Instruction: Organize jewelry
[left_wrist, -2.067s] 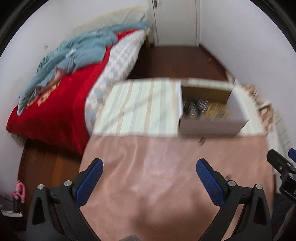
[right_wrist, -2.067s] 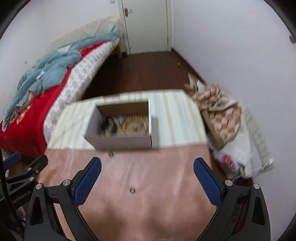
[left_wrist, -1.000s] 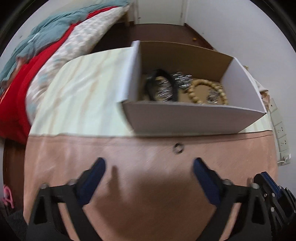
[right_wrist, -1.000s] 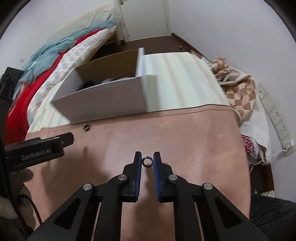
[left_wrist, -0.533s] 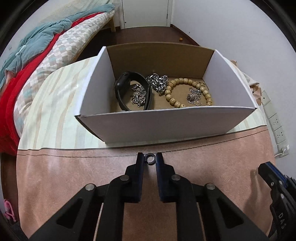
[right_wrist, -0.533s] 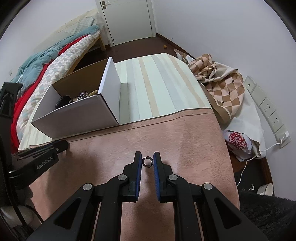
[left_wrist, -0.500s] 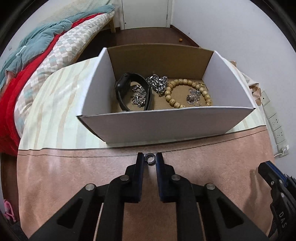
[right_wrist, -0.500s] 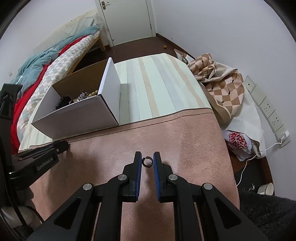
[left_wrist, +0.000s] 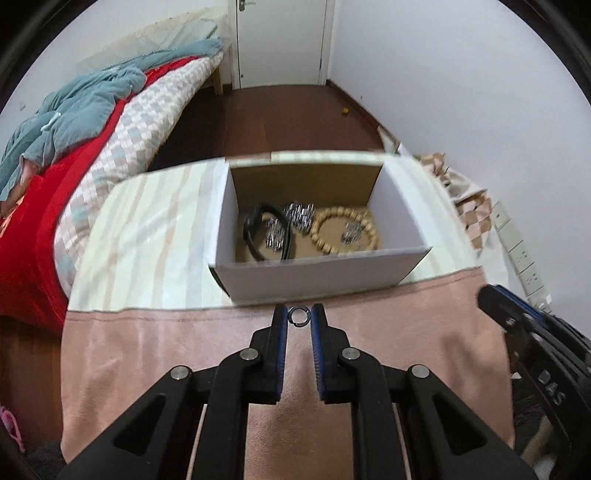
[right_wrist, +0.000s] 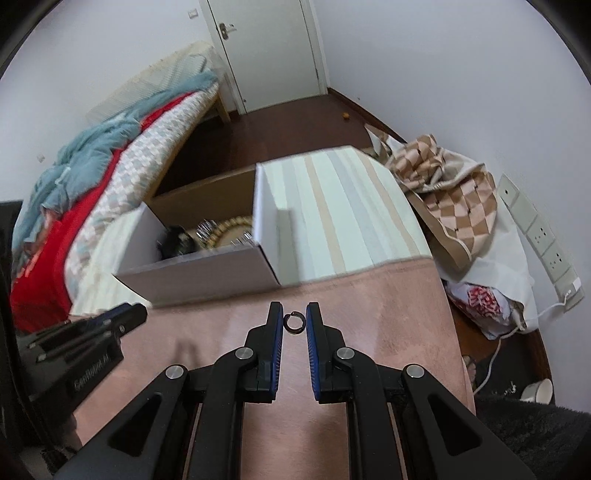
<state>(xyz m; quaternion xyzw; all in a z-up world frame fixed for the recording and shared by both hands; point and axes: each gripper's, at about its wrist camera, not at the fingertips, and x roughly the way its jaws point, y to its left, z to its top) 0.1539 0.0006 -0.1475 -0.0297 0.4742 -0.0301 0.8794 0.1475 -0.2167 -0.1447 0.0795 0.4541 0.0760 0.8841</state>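
Black hand-held gripper (left_wrist: 299, 317), blue pads (left_wrist: 282, 332), silver screws.

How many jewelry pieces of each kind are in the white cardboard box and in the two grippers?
Small metal rings: 2, one pinched in the left gripper, one in the right gripper
Black loop band: 1
Light wooden bead bracelet: 1
Silver chain bundles: 3
Total: 7

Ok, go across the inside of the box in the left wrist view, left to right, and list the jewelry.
black band → silver chain → bead bracelet, with a small silver piece lying inside its loop. A further silver piece lies within the black band's loop, so it has no clear place in the order.
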